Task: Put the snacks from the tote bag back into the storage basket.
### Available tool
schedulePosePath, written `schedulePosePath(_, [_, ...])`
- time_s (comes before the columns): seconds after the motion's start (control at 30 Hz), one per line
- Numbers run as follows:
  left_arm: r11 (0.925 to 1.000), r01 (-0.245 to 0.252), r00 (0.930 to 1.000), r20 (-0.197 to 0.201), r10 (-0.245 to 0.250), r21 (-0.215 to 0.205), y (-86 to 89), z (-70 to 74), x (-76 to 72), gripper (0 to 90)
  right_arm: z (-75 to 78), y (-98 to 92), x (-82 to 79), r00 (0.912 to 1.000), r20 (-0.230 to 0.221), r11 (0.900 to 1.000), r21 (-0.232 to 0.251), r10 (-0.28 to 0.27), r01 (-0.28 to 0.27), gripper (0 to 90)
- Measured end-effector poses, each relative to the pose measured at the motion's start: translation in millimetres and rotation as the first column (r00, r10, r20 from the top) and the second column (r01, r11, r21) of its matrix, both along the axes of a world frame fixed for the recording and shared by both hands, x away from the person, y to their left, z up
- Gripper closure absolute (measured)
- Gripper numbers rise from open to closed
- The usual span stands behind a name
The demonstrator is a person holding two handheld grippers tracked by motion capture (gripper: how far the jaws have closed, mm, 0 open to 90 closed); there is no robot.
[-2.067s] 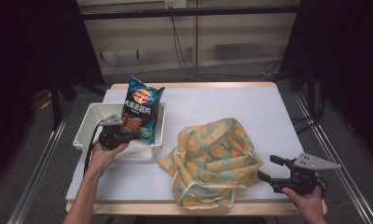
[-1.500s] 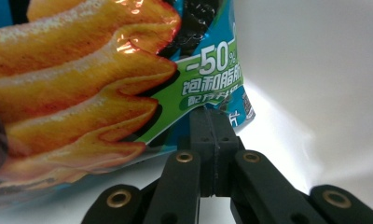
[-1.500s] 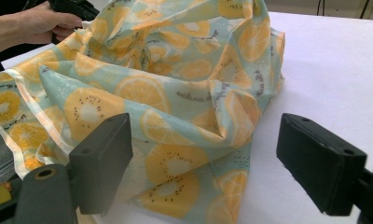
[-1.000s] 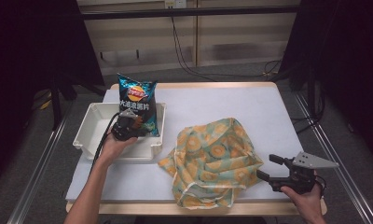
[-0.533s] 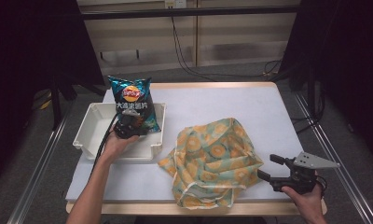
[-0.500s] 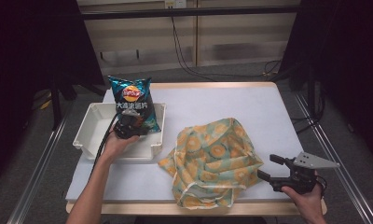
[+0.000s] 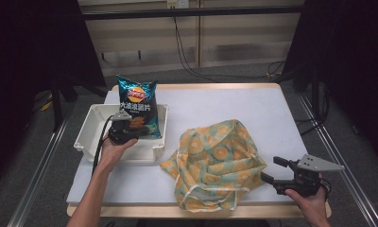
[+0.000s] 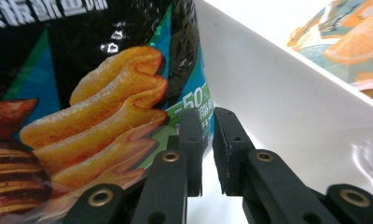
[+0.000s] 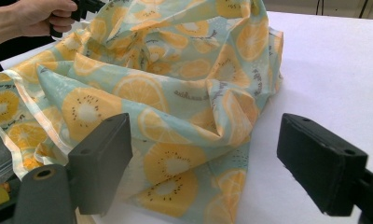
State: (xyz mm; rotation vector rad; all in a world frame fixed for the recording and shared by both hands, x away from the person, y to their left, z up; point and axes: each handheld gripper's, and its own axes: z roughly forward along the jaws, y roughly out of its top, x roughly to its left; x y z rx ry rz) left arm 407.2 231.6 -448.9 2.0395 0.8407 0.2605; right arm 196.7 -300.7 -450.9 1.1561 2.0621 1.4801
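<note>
A white tray (image 7: 93, 137) sits on the white counter (image 7: 234, 104), and it serves as the landmark here. Over the tray, the left hand-held gripper (image 7: 126, 124) is clamped on a chip bag (image 7: 137, 105), which stands upright with its top well above the tray's far wall. In the left gripper view the two black jaws stand nearly together, pinching the lower edge of the chip bag (image 8: 96, 79) near its corner, with the tray's inner wall (image 8: 278, 98) sloping away just beside them; whether the bag's bottom touches the tray floor is hard to judge from these angles. The left hand (image 7: 112, 150) wraps the gripper's handle at the tray's near rim.

To the right of the tray, just beside its near right corner, lies a crumpled cloth bag (image 7: 218, 163) printed with orange slices, spread across the counter toward its near edge.

Farther right again, well apart from the tray, the right hand-held gripper (image 7: 274, 170) hovers by the cloth bag's right side, released. In the right gripper view its jaws are spread wide, with the cloth bag (image 9: 175, 93) between and beyond them, nothing gripped.
</note>
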Motion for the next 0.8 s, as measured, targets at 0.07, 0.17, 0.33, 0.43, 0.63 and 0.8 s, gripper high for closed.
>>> schedulePosePath(0.07, [1.0, -0.008, 1.0, -0.001, 0.008, -0.004, 2.2, -0.4, -0.8, 82.2, -0.2, 0.5, 0.0, 1.0, -0.002, 1.0, 0.0, 0.002, -0.002, 17.6])
schedulePosePath(0.17, [1.0, -0.009, 1.0, 0.004, 0.009, 0.001, 5.0, -1.2, -2.6, 80.2, 0.2, 1.3, -0.4, 1.0, 0.0, 1.0, -0.002, 0.0, 0.0, 17.6])
schedulePosePath(0.33, [0.9995, -0.003, 0.9996, 0.029, 0.003, -0.03, 7.0, 3.1, -10.0, 74.0, 0.2, 0.4, -0.1, 1.0, 0.001, 1.0, 0.0, -0.001, 0.001, 17.5])
schedulePosePath(0.43, [0.9983, -0.009, 0.999, 0.042, 0.011, -0.058, 6.8, 8.5, -18.0, 67.7, 0.4, 0.0, -0.5, 1.0, 0.002, 1.0, 0.001, -0.001, 0.001, 17.6])
schedulePosePath(0.63, [0.9965, -0.022, 0.9962, 0.083, 0.029, -0.08, 5.9, 15.2, -39.2, 44.4, 0.7, -0.7, -0.9, 1.0, 0.003, 1.0, 0.003, -0.004, 0.004, 17.6])
schedulePosePath(0.8, [0.9951, -0.05, 0.9917, 0.114, 0.06, -0.086, 7.7, 17.2, -54.4, 25.2, 0.4, -0.1, -0.3, 1.0, 0.003, 1.0, 0.002, -0.001, 0.001, 17.6])
